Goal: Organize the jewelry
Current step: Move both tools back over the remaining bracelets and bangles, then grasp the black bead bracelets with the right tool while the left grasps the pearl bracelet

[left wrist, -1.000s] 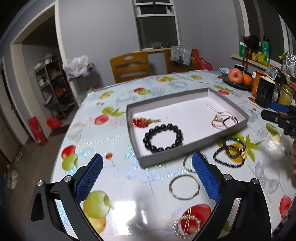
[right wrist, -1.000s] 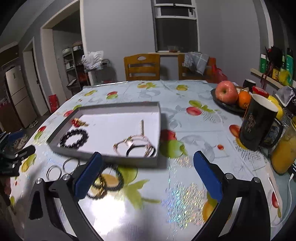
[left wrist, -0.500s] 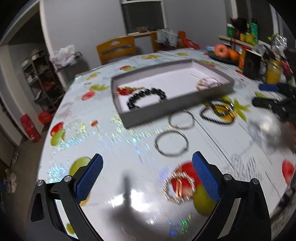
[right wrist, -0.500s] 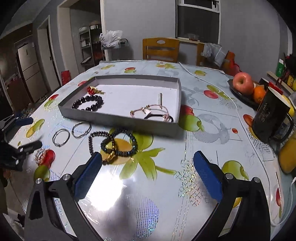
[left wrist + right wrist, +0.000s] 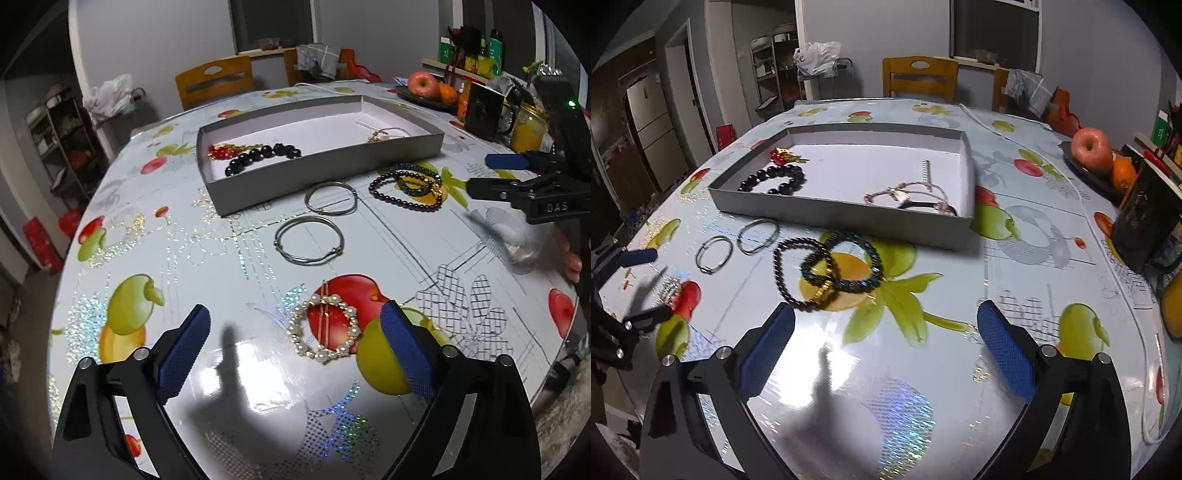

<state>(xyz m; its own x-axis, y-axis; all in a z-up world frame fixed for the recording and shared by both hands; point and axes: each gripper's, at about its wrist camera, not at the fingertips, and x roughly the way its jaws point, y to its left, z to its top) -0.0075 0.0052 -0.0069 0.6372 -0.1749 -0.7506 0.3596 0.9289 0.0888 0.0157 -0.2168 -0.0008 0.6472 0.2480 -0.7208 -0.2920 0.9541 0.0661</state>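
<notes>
My left gripper (image 5: 293, 319) is open, low over the table's near edge. A pearl-and-gold bracelet (image 5: 320, 355) lies between its fingers, close to the right one. Beyond lie two silver bangles (image 5: 306, 263) (image 5: 330, 213) and two overlapping dark bead bracelets (image 5: 402, 201). The grey tray (image 5: 321, 166) holds a black bead bracelet (image 5: 262, 157), a red ornament (image 5: 221, 150) and a pink cord bracelet (image 5: 388, 133). My right gripper (image 5: 885, 312) is open and empty, just short of the dark bead bracelets (image 5: 849, 284). The tray (image 5: 842, 218) stands behind them.
A black mug (image 5: 1145, 221), a jar of yellow liquid (image 5: 528, 127) and a plate with an apple (image 5: 1089, 149) crowd the table's right side. Wooden chairs (image 5: 919, 79) stand at the far edge. A hand (image 5: 570, 258) shows by the right gripper.
Both grippers have drawn back from the tray toward the near table edge. The left one now has the pearl bracelet between its fingers. Both stay open.
</notes>
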